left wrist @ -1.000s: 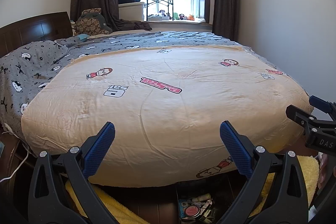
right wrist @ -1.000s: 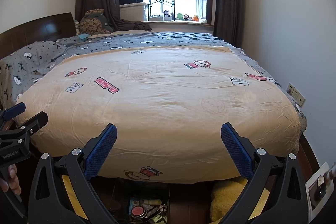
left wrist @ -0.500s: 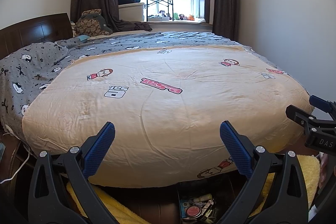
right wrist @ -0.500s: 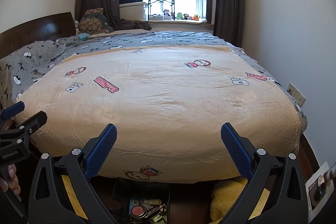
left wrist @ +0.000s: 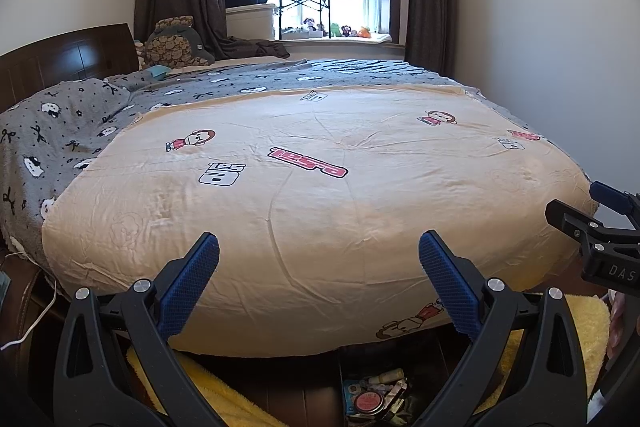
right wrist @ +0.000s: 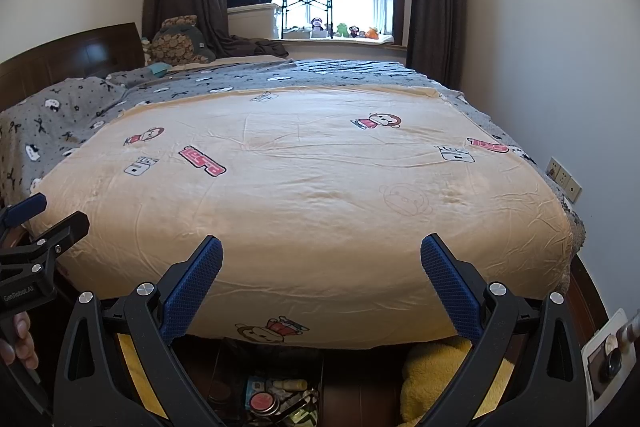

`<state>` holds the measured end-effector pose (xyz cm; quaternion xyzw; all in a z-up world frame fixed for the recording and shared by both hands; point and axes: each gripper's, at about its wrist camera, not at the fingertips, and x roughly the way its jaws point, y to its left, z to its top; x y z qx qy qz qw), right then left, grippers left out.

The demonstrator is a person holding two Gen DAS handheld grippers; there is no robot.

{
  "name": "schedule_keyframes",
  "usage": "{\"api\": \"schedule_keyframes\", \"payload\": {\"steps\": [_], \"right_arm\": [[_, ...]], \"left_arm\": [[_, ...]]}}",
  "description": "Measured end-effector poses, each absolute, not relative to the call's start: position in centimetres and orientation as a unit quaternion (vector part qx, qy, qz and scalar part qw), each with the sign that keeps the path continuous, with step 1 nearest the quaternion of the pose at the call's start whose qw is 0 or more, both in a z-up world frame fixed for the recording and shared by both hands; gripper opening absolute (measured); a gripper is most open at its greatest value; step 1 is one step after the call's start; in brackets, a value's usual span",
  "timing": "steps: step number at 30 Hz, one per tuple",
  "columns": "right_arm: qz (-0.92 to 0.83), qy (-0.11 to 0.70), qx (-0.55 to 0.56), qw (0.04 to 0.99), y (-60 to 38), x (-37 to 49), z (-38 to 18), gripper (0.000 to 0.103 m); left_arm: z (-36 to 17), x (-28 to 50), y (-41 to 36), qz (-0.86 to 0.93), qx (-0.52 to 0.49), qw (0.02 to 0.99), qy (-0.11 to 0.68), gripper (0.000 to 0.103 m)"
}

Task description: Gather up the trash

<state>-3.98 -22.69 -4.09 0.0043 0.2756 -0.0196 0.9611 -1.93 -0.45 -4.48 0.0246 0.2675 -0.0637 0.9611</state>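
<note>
left tool (left wrist: 318,279) and right tool (right wrist: 320,281) hung side by side at the foot of the bed (left wrist: 320,195), both with fingers spread wide and gripping nothing.

the trash sat low on the dark floor just below the bed's edge: a cluster of small litter (right wrist: 280,401) with a round red lid and a small yellowish bottle among it. a yellow fleece (right wrist: 436,375) lay beside the cluster. the cream blanket with monkey prints covered the bed, grey bedding toward the headboard (left wrist: 68,63).
</note>
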Motion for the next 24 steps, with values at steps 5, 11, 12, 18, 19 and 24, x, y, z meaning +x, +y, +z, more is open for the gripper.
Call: {"api": "schedule_keyframes", "payload": {"steps": [5, 11, 12, 18, 19, 24], "right_arm": [[-0.02, 0.279, 0.003, 0.96, -22.77, -3.85, -4.23, 0.099], [-0.02, 0.279, 0.004, 0.96, -22.91, -3.81, -4.37, 0.099], [-0.021, 0.28, 0.004, 0.96, -22.92, -3.8, -4.38, 0.099], [-0.02, 0.282, 0.004, 0.959, -22.89, -3.65, -4.45, 0.099], [-0.02, 0.282, 0.004, 0.959, -22.89, -3.65, -4.44, 0.099], [-0.024, 0.282, 0.004, 0.959, -23.12, -3.49, -4.51, 0.099]], "left_arm": [[-4.5, -1.98, -0.49, -0.047, 0.03, 0.964, 0.262, 0.095], [-4.57, -1.93, -0.31, -0.053, 0.018, 0.963, 0.264, 0.095], [-4.61, -1.93, -0.31, -0.052, 0.019, 0.963, 0.263, 0.095], [-4.79, -1.88, -0.41, -0.057, 0.021, 0.962, 0.268, 0.095], [-4.81, -1.82, -0.36, -0.057, 0.019, 0.961, 0.269, 0.095], [-4.99, -1.52, -0.14, -0.055, 0.015, 0.96, 0.275, 0.095]]}}
